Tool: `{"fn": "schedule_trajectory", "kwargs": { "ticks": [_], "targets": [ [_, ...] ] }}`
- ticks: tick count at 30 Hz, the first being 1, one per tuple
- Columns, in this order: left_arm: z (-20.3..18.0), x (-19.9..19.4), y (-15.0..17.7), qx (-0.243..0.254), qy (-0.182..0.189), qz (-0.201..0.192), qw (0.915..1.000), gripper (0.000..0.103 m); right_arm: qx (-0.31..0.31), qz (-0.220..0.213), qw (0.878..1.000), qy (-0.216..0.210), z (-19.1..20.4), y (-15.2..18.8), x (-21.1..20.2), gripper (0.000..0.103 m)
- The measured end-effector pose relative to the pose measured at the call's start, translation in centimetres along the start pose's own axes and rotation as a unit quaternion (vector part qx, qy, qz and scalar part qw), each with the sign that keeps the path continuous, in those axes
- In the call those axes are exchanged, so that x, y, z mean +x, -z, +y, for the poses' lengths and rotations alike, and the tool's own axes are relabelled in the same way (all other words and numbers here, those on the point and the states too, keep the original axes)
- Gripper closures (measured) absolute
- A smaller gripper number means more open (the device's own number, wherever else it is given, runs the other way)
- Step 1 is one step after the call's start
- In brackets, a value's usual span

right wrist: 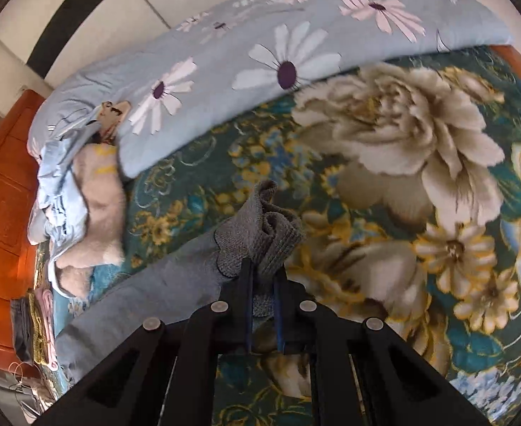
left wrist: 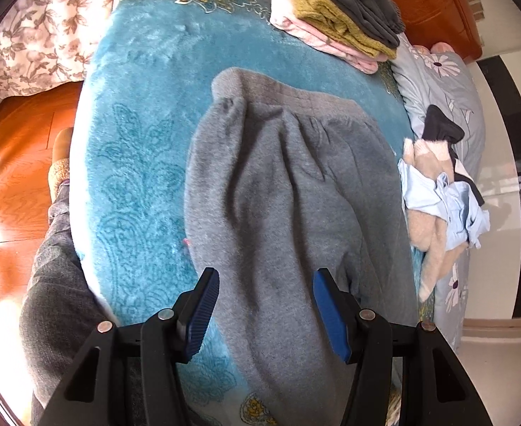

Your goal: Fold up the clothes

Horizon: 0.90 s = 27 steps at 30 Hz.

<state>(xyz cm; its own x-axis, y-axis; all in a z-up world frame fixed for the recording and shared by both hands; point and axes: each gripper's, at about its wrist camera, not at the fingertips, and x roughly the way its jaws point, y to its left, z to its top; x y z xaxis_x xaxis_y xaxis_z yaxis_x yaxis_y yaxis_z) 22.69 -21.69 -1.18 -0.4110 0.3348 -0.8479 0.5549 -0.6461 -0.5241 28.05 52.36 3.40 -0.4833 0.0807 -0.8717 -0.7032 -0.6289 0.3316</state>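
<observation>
Lying across the teal plush floral blanket (left wrist: pixel 136 142), the grey fleece trousers (left wrist: pixel 288 195) run out of frame below the wide-spread left gripper (left wrist: pixel 265 314), legs cut off. Only the right wrist view shows the right gripper (right wrist: pixel 262 284) pinching their ribbed knit cuff (right wrist: pixel 260 234); the left alone shows the waistband

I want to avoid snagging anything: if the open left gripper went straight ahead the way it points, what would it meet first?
Most likely the grey trousers: the left gripper hangs open right over them, fingers either side of the fabric. Depth is hard to judge, but nothing else lies between.
</observation>
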Motion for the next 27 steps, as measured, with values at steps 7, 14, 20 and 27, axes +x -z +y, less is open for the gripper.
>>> {"fn": "schedule_trajectory", "kwargs": {
  "ticks": [7, 14, 20, 27],
  "targets": [
    [2.7, 1.1, -3.6, -0.022, -0.013, -0.009, 0.9996, 0.043, 0.031, 0.032, 0.999, 0.032, -2.7, 1.0, 2.5, 0.091],
    [3.7, 3.2, -6.8, -0.013, -0.012, 0.003, 0.9998, 0.043, 0.021, 0.009, 0.996, 0.088, -2.6, 1.1, -0.4, 0.054],
    [4.0, 4.4, -8.4, -0.004, -0.004, 0.006, 1.0000, 0.047, -0.009, 0.046, 0.992, 0.119, -5.0, 4.3, -3.5, 0.054],
    [4.1, 5.6, -8.6, -0.009, 0.003, 0.015, 0.9998, 0.067, 0.020, 0.125, 0.990, 0.069, -10.8, 9.9, -6.9, 0.054]
  ]
}}
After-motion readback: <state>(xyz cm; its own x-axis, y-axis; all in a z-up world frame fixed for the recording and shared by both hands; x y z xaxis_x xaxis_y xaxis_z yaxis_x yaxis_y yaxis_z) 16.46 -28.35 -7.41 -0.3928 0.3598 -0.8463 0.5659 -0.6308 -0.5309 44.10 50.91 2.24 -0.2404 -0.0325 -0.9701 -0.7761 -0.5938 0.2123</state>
